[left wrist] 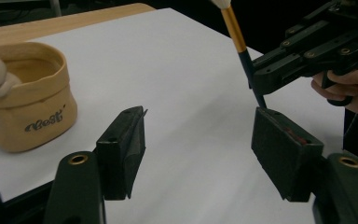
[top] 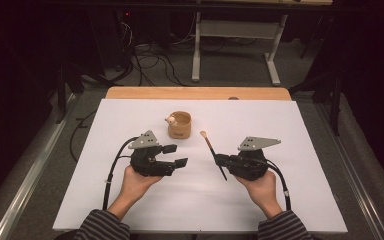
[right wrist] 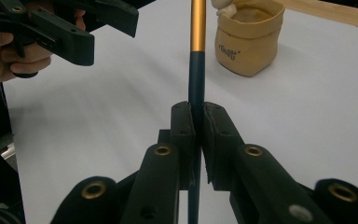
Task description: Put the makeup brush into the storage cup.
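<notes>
A makeup brush [top: 213,154] with a dark handle, gold ferrule and pale tip is held lifted off the white sheet, my right gripper [top: 219,160] shut on its handle; in the right gripper view the brush [right wrist: 196,60] rises straight up between the closed jaws. A small tan fabric pouch [top: 179,125] with a little plush figure on its rim stands upright at the middle of the sheet, seen too as the pouch [left wrist: 28,100] and the pouch [right wrist: 248,39]. My left gripper [top: 176,155] stands open, nothing between its jaws, just in front of the pouch.
A white sheet [top: 290,200] covers a wooden table [top: 130,93]. Beyond the far edge are floor cables and the legs of another desk [top: 235,30]. The person's hands and striped sleeves come in from the bottom.
</notes>
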A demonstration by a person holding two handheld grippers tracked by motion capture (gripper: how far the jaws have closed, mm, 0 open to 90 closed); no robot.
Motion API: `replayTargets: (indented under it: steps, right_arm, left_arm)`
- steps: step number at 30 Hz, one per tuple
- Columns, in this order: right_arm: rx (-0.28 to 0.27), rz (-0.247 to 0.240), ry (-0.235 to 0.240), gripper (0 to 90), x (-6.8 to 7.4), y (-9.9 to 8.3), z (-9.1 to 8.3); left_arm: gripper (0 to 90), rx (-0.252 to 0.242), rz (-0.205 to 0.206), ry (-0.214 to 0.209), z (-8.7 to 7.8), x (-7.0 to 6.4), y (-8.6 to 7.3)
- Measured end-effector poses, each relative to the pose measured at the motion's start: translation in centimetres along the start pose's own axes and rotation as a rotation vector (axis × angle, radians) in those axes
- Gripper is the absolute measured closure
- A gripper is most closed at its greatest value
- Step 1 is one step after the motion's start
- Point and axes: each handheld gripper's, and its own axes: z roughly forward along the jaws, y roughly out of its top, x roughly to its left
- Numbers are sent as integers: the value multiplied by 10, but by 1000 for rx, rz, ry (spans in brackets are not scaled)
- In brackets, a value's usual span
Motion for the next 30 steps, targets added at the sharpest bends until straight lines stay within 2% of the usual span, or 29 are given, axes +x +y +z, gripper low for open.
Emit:
replayTargets:
  steps: [8,14,19,30]
  right_arm:
    - [-5,-8,3,855,2,-1,2]
    - [-10,-6,7,855,2,-1,2]
    - [-8,-9,7,855,4,-2,3]
    - [-8,-13,9,855,6,-2,5]
  left_arm:
    - [384,4,14,-22,13,-9,8]
    - [431,11,0,-54,26,-10,13]
    - [446,10,-6,-64,35,-14,16]
    - [489,10,-25,-85,46,-16,22]
